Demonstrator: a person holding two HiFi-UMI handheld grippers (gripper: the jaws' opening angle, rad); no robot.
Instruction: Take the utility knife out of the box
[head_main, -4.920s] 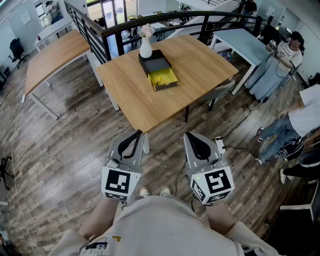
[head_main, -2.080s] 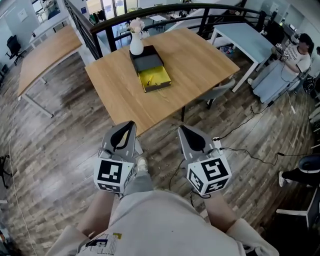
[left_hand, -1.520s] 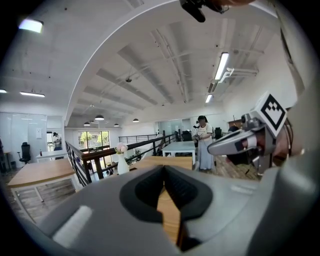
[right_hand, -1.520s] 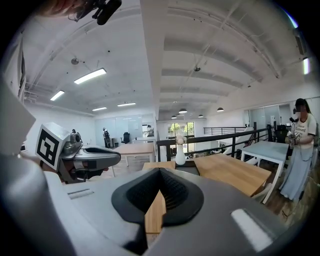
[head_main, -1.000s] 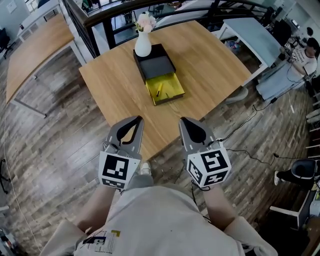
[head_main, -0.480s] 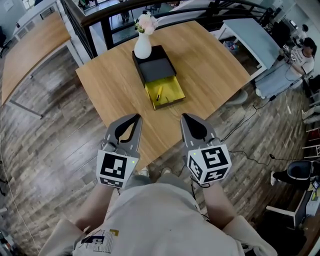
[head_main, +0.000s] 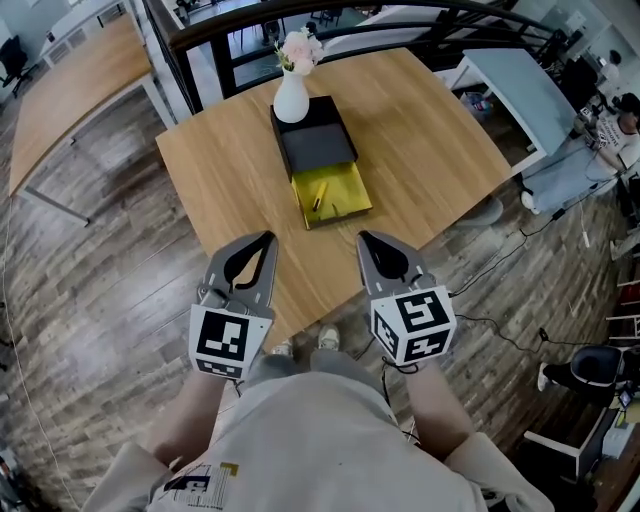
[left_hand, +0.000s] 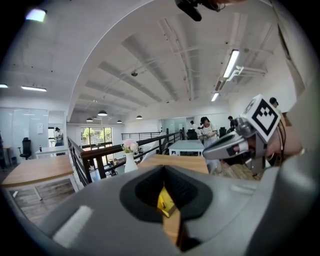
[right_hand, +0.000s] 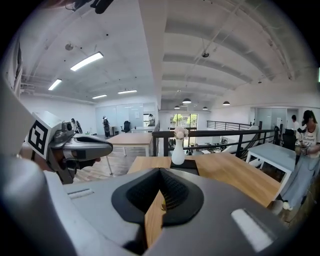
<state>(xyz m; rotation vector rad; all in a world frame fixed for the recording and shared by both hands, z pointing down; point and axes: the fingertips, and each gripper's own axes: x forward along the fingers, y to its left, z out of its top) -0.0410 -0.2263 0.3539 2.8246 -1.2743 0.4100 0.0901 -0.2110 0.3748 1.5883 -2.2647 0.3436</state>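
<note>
Nearer the box (head_main: 315, 145) — left hand-held gripper (head_main: 268, 240), right hand-held gripper (head_main: 363, 240), seemingly shut.

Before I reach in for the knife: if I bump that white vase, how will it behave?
The white vase is tall with a slim neck and flowers on top, so it probably tips easily. It looks like glazed ceramic: likely stiff, slick and breakable. It stands at the far end of the black box, so shoving the box may upset it.

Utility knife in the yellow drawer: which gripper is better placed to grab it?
Left, probably: the utility knife lies in the left half of the yellow drawer, straight ahead of the left gripper, which is shut.
</note>
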